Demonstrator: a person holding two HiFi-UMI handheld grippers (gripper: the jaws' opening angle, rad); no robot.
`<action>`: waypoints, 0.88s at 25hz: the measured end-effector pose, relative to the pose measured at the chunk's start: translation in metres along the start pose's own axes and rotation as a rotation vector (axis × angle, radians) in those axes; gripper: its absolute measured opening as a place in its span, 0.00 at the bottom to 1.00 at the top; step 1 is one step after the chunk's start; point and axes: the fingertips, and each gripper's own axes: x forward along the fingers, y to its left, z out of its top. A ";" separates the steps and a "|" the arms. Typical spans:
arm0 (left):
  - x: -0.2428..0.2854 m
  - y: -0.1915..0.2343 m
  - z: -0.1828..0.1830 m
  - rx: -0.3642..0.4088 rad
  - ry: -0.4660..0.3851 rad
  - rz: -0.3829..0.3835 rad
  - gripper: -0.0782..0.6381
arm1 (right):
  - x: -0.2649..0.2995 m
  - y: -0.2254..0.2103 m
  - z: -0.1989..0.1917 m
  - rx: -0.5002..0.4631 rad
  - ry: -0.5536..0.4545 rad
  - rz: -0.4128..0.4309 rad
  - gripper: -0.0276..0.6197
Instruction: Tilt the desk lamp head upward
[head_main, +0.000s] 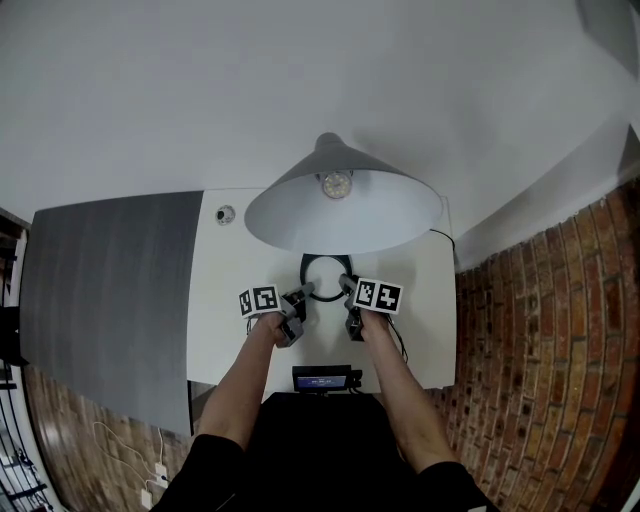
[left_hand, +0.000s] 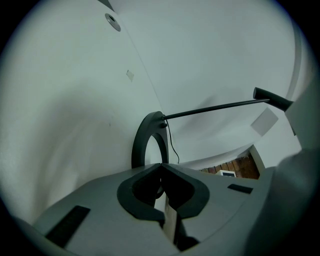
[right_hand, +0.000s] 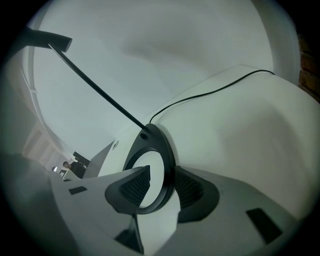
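At the head view's 9 o'clock a gray panel (head_main: 110, 300) is lying beside the white table (head_main: 425, 330). A small round fitting (head_main: 225, 214) is sitting on the tabletop toward 10 o'clock.

Just left of centre, the left gripper (head_main: 296, 303) is hovering at the ring base's 7 o'clock. Its fingers are pressed together on nothing (its own view shows the black ring just beyond the tips).

The desk lamp is standing mid-table. Its ring base (head_main: 325, 262) is resting flat, with a thin rod (right_hand: 95, 90) rising from it. The wide shade (head_main: 340, 215) is hanging over the table's far half at 12 o'clock, its mouth facing the camera and the bulb (head_main: 336, 184) showing inside.

At the ring's 5 o'clock the right gripper (head_main: 350, 300) is reaching in with its fingers spread apart. They are straddling the ring's rim, the outer pad (right_hand: 189, 189) just beside the rim and the inner one clear of it.

A black cord (right_hand: 210, 92) is trailing from the base toward 3 o'clock, where brick (head_main: 540, 350) is showing.
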 end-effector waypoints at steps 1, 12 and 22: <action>0.000 0.000 0.000 0.000 0.000 0.000 0.13 | 0.000 0.000 0.000 -0.010 -0.001 -0.003 0.29; -0.029 -0.038 -0.010 0.069 -0.023 -0.197 0.13 | -0.086 -0.020 -0.012 0.224 -0.179 0.108 0.26; -0.110 -0.086 -0.046 0.081 -0.108 -0.400 0.13 | -0.274 -0.008 -0.052 0.337 -0.508 0.262 0.25</action>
